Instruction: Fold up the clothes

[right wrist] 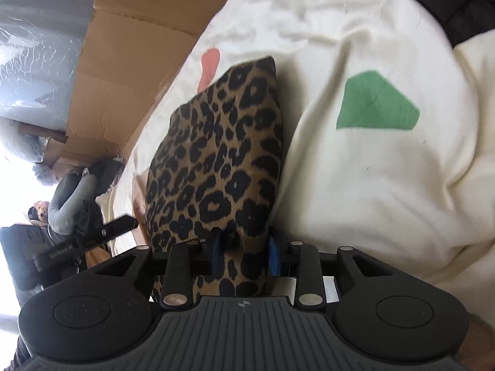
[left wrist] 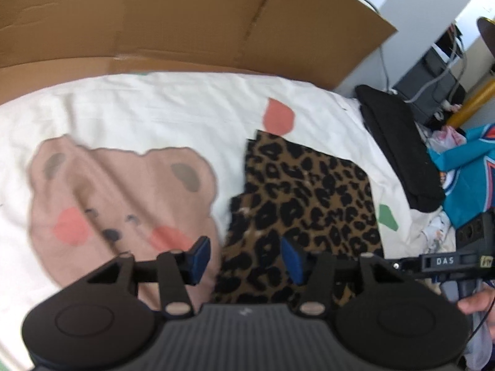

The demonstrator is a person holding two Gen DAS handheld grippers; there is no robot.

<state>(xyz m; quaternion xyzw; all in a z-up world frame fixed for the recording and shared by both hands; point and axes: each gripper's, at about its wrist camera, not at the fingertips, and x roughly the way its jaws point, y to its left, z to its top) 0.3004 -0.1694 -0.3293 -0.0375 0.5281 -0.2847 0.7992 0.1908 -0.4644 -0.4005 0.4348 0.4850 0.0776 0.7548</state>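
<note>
A leopard-print garment, folded into a rough rectangle, lies flat on a white sheet printed with a pink bear face. My left gripper hovers over the garment's near left edge. It is open, its blue pads wide apart and gripping nothing. In the right wrist view the same garment stretches away from my right gripper. Its near end sits between the blue pads, which stand slightly apart on either side and do not seem to pinch it.
A brown cardboard wall stands behind the sheet. A long black cushion and a teal jersey lie at the right edge. A hand holds the other tool. A person sits far off to the left.
</note>
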